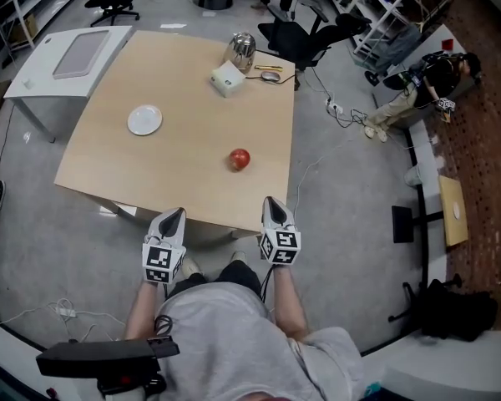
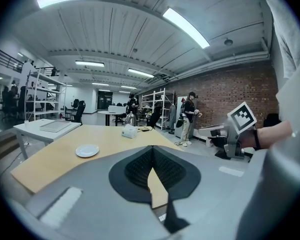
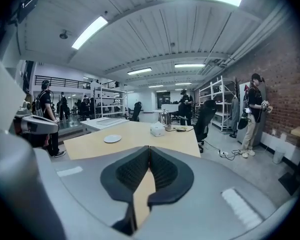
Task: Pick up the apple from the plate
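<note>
**Both grippers shut at the table edge; apple on bare table, off the plate**

I hold my left gripper (image 1: pixel 172 217) and right gripper (image 1: pixel 272 204) low at the near edge of the table (image 1: pixel 108 153), close to my body and aimed across the top. Each has its jaws pressed together with nothing between them. The dark ribbed inner faces meet at the tips, with only a narrow wedge of gap behind. I judge this a ready pose, since neither tool is near anything to grip.

The apple (image 1: pixel 240 159) lies on the bare tabletop ahead of my right gripper, near the table's right edge. The plate (image 1: pixel 144 119) is well apart from it to the left, and it is empty.

The apple is round, red and glossy, so I expect it to roll if nudged. The jaws would need to open wide before closing on it. The plate is a smooth, shallow white disc. The tabletop is pale, matte and wood-toned. At the far side stand a shiny metal kettle (image 1: pixel 243 50) and, just beside it, a white box (image 1: pixel 226 79), both clear of the reach.
</note>
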Motion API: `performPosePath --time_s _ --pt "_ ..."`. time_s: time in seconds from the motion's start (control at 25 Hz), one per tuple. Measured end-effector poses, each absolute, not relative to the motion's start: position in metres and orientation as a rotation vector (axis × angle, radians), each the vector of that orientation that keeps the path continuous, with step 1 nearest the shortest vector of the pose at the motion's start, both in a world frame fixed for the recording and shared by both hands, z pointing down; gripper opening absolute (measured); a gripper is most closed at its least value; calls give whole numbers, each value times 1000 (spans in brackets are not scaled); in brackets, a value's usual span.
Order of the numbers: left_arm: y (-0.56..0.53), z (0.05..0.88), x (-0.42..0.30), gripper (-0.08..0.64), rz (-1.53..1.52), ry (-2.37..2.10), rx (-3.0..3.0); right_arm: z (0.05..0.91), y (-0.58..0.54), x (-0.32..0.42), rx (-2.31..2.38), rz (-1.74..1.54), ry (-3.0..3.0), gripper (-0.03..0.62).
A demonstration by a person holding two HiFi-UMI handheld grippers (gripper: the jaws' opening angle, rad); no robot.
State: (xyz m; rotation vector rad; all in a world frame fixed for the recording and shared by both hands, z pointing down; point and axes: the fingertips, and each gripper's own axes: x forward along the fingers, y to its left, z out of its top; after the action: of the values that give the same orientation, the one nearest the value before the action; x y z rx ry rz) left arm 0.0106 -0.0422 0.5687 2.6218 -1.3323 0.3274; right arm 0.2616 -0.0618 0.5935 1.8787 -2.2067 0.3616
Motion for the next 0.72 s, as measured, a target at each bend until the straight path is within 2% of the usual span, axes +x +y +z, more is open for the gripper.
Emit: performPosePath --time_s 0.72 --pt "-50 554 81 20 283 -1313 2658 566 -26 308 1910 370 -2305 6"
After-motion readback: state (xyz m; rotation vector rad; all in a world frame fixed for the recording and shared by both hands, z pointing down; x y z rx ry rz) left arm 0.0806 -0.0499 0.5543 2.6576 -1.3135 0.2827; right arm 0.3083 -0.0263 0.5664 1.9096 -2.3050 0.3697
